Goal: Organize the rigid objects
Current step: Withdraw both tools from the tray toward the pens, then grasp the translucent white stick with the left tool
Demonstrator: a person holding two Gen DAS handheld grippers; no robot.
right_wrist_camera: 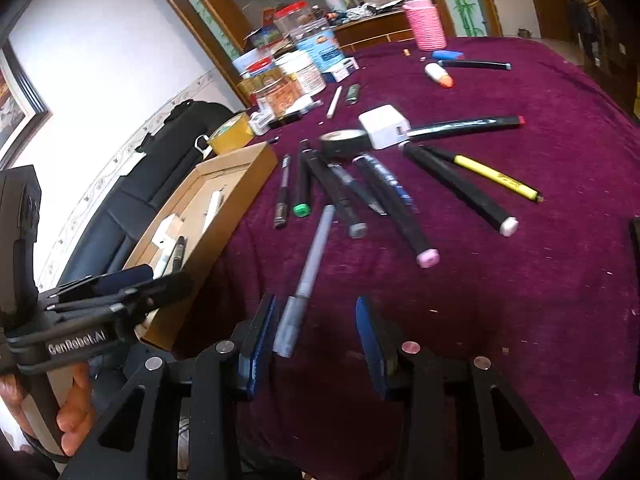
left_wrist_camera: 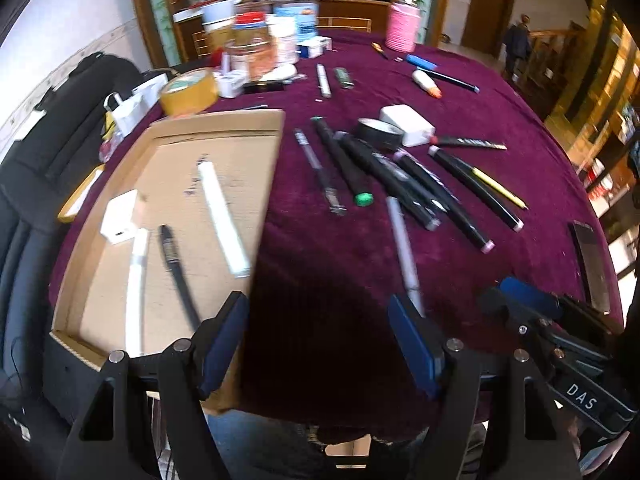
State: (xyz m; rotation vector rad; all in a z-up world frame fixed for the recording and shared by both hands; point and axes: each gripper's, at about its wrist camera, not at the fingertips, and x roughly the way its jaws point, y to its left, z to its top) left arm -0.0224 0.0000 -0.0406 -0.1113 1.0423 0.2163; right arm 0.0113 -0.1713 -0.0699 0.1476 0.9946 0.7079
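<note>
Left gripper (left_wrist_camera: 320, 344): jaws wide apart, nothing between the pads, poised over the near edge of the table (left_wrist_camera: 500, 92), which is covered in a purple cloth. Right gripper (right_wrist_camera: 316, 344): jaws at a middling gap. The capped end of a grey pen (right_wrist_camera: 308, 276) lies between the pads in the right wrist view; contact with either pad cannot be confirmed.

The left wrist view shows the right gripper from the side at the table's near right edge. The right wrist view shows the left gripper from the side, with a hand (right_wrist_camera: 74, 412) on its handle.

The cardboard tray (left_wrist_camera: 256, 200) sits at the near left edge of the table. Only the left wrist view shows its floor in full: a white adapter (left_wrist_camera: 119, 216), a black pen (left_wrist_camera: 178, 272) and two white stick-shaped items. The right wrist view shows these only partly, over the tray wall.

Mid-table, right of the tray: a fan of black markers (right_wrist_camera: 416, 204), one with a green cap (right_wrist_camera: 301, 210), a yellow pencil (right_wrist_camera: 496, 178), a black tape roll (right_wrist_camera: 344, 142) and a white charger block (right_wrist_camera: 384, 126).

Far left corner: jars and a tan tape roll (left_wrist_camera: 188, 92). Far edge: a pink container (right_wrist_camera: 428, 26).
</note>
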